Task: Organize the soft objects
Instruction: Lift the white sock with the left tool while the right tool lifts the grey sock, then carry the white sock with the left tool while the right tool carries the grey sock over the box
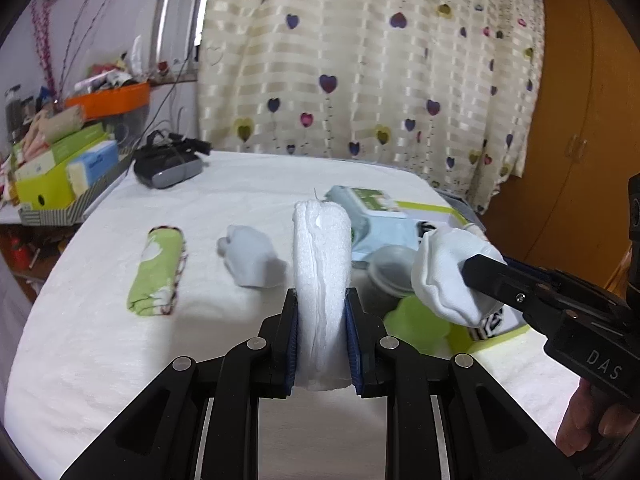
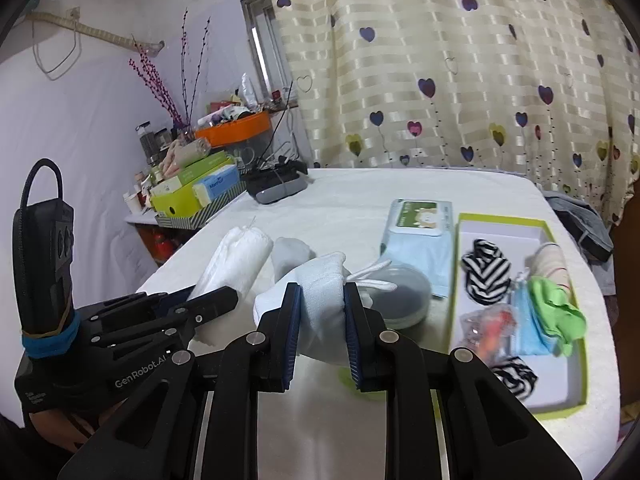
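The left gripper (image 1: 321,316) is clamped on a rolled white fluffy towel (image 1: 322,264); the right gripper (image 2: 322,312) pinches a balled white sock (image 2: 316,292). Both bundles hang above the white-covered table (image 2: 360,196), just left of the shallow lime-rimmed cardboard tray (image 2: 504,220) already holding striped and green pieces. Judged best: carry each level over the tray's bare white end, lower until cloth rests, then release.
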Demonstrator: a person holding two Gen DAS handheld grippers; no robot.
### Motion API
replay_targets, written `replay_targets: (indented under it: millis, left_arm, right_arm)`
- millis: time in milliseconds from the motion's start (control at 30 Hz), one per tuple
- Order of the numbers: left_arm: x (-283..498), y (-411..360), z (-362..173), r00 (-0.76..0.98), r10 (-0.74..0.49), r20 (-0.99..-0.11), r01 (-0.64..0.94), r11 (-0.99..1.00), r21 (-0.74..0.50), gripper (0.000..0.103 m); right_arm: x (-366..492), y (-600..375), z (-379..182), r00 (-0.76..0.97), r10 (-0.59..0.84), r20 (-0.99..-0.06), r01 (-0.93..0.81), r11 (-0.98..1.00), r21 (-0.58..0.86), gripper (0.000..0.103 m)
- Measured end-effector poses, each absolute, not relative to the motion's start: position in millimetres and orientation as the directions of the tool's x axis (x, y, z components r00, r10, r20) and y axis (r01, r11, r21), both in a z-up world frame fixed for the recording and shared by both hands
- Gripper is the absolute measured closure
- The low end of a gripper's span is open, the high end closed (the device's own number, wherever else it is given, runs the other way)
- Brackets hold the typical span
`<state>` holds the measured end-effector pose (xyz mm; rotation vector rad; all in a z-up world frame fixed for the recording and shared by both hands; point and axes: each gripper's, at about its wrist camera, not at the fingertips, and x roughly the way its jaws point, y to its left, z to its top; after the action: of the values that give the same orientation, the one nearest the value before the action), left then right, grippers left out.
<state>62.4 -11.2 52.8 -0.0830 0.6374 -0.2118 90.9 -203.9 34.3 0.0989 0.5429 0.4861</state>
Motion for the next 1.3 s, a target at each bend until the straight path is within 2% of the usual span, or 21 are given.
replay_targets:
  millis: [833, 1300]
  left_arm:
    - [55, -101, 63, 0.746, -0.320, -0.583, 0.316, 0.942, -0.113, 0.084]
    - [67, -155, 49, 0.671, -0.411, -0.617, 0.423, 0.896, -0.136, 0.084]
  right_arm:
    - [73, -291, 27, 0.808, 0.389, -0.443, -0.297, 0.918, 0.264, 0.081]
    - [85, -358, 3, 0.820, 0.281, -0.498, -0.140, 0.943, 0.303, 0.081]
